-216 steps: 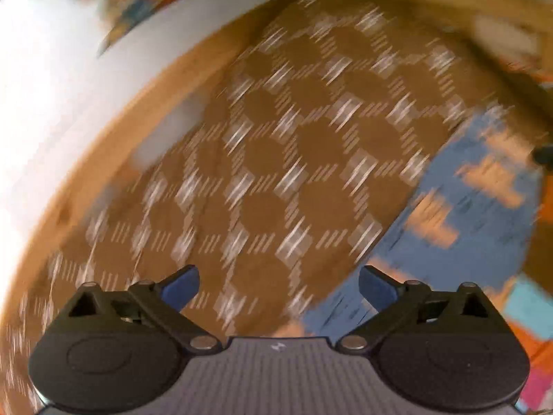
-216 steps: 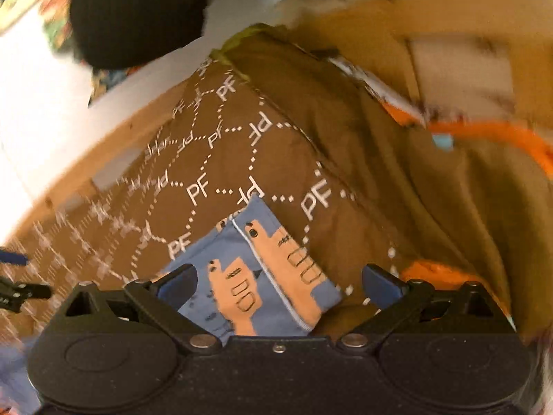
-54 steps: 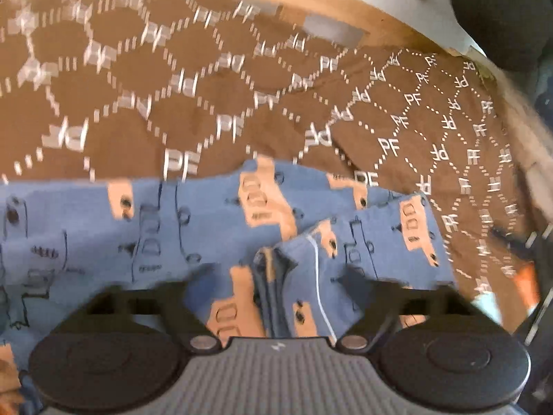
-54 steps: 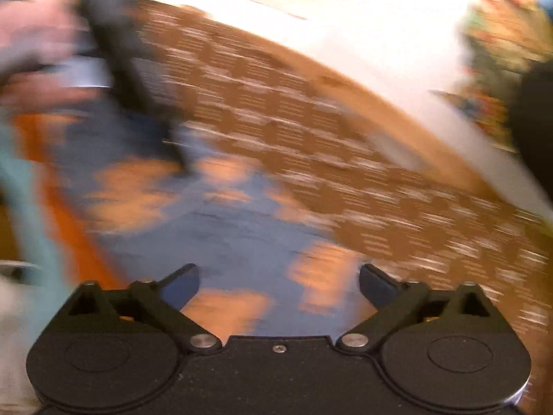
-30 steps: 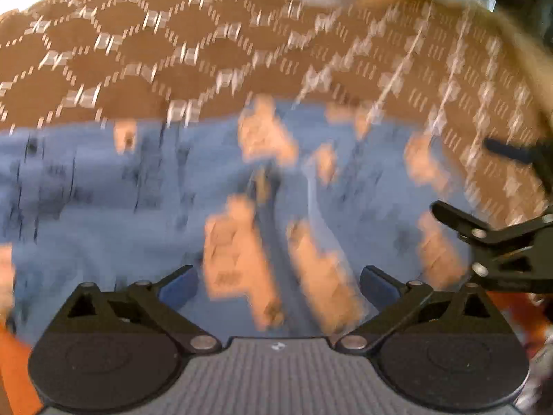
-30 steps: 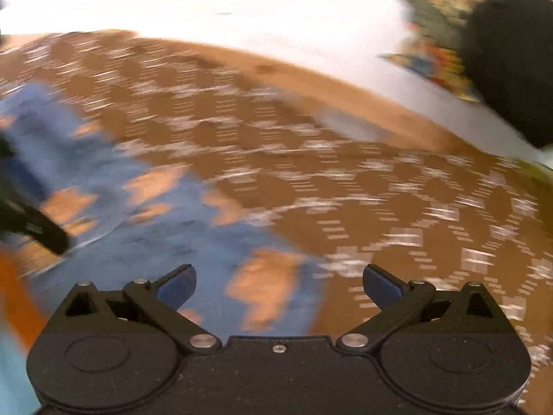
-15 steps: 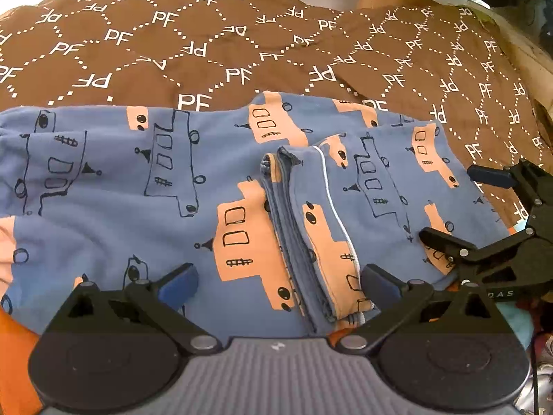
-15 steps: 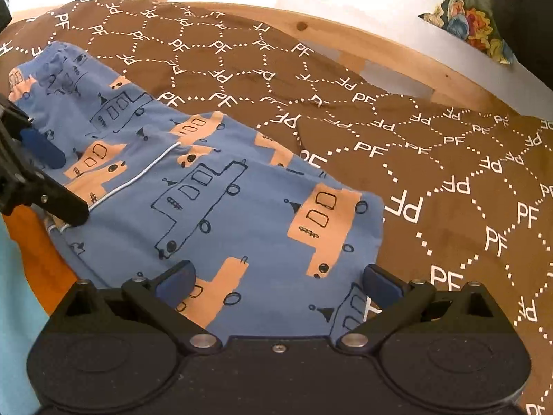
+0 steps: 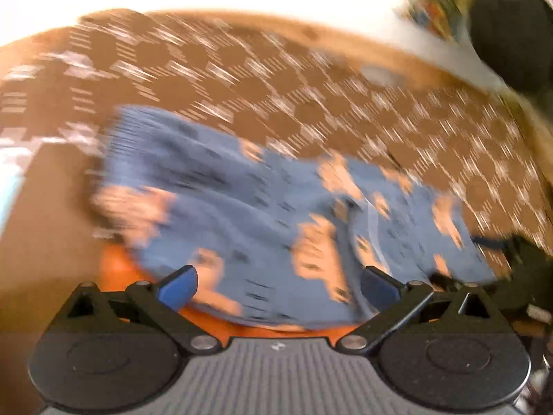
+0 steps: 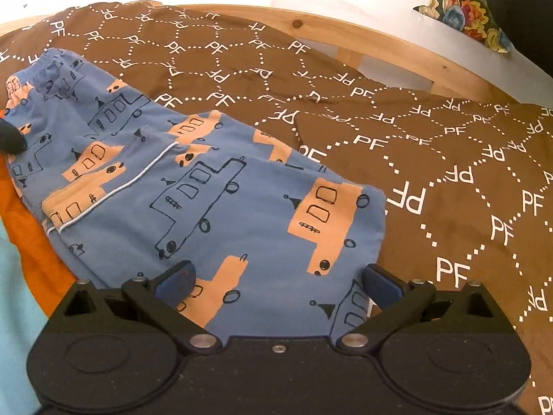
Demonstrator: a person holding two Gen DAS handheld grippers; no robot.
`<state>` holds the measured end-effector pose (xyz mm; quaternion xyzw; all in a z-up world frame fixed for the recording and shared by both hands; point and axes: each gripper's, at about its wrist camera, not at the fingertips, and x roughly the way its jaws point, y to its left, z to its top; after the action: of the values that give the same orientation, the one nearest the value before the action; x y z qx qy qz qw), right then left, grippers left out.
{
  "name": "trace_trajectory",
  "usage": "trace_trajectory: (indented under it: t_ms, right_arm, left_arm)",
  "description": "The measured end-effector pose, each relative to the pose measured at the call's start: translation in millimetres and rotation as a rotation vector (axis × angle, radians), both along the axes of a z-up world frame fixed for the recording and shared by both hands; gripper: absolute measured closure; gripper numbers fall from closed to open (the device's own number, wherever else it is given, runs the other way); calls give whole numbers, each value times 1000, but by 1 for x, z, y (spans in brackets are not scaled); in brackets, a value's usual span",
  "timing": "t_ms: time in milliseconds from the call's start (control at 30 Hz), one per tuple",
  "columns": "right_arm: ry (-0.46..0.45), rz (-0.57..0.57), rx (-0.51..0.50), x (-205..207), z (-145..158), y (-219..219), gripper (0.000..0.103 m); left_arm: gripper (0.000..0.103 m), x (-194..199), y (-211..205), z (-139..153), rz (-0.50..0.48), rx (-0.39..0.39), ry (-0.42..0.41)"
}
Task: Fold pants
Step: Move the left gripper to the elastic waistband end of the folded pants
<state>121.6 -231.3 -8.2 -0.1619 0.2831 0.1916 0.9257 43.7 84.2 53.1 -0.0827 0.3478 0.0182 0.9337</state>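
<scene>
Blue pants (image 10: 193, 186) printed with orange trucks lie flat on a brown bedspread (image 10: 466, 159), with one leg end folded back over the middle and the waistband at the far left. In the blurred left wrist view the pants (image 9: 262, 214) spread across the middle. My left gripper (image 9: 278, 282) is open just above their near edge with nothing between its fingers. My right gripper (image 10: 278, 278) is open too, hovering over the pants' near right part. A dark tip of the left gripper (image 10: 12, 138) shows at the left edge of the right wrist view.
A wooden bed frame (image 10: 387, 48) runs behind the bedspread, with a white wall beyond. Orange fabric (image 10: 27, 214) and light teal fabric (image 10: 17, 307) lie under the pants' left side. A flowered cushion (image 10: 466, 10) and a dark object sit at the top right.
My left gripper has swung left and pulled back, so its view is now blurred and shows the whole pants. The right gripper has edged slightly closer. Both stay open.
</scene>
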Motion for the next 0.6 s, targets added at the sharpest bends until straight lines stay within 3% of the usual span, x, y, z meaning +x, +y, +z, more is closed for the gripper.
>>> trace_trajectory:
  t_ms: [167, 467, 600]
  right_arm:
    - [1, 1, 2, 0, 0, -1, 1]
    - [1, 0, 5, 1, -1, 0, 1]
    - [-18, -5, -3, -2, 2, 1, 1]
  left_arm:
    - [2, -8, 28, 11, 215, 61, -33]
    - [1, 27, 47, 18, 325, -45, -48]
    - [1, 30, 45, 17, 340, -29, -37]
